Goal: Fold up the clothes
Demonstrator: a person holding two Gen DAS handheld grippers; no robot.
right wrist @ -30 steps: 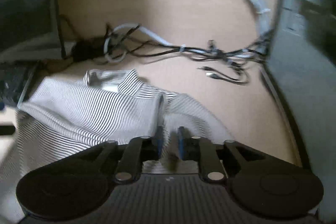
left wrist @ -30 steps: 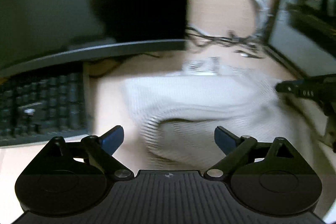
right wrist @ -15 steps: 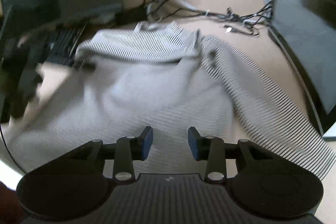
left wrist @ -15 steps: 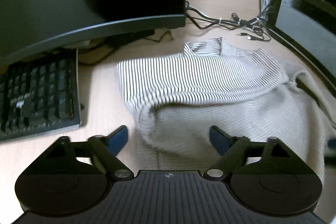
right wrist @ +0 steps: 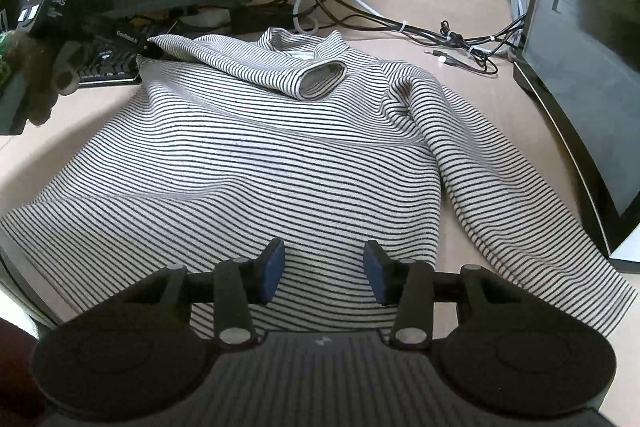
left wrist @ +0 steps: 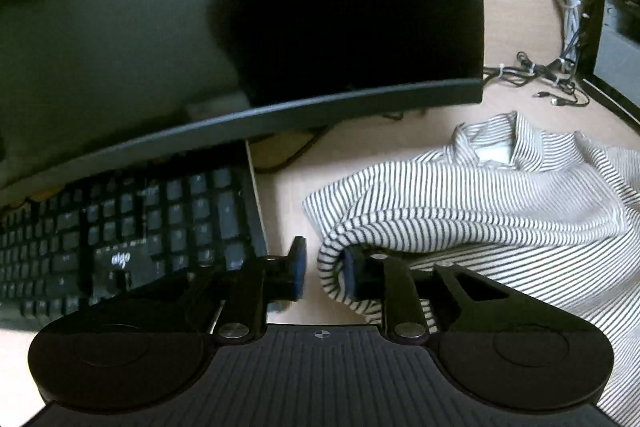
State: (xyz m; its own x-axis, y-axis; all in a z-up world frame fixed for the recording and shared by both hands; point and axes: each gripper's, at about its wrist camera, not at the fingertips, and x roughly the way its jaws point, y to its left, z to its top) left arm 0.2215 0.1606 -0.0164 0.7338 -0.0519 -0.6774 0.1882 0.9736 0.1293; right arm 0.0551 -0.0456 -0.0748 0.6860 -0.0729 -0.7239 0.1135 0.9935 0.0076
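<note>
A black-and-white striped long-sleeve shirt (right wrist: 260,155) lies spread on the tan desk, collar toward the back. Its left sleeve is folded across the chest, with the cuff (right wrist: 320,79) near the collar. The right sleeve (right wrist: 500,187) stretches out to the right. My left gripper (left wrist: 324,269) is at the shirt's (left wrist: 460,211) left shoulder, its fingers drawn close around a rolled fold of the striped fabric. My right gripper (right wrist: 324,275) hovers open over the lower hem, with nothing between its fingers.
A black keyboard (left wrist: 140,227) and a dark monitor (left wrist: 200,27) stand just left of the shirt. A tangle of cables (right wrist: 400,23) runs behind the collar. A dark computer case (right wrist: 580,67) walls off the right side. A hand (right wrist: 36,83) shows at far left.
My left gripper slid left to the shoulder fold and its fingers closed from wide open. My right gripper let go of the sleeve, pulled back toward the hem and opened wider.
</note>
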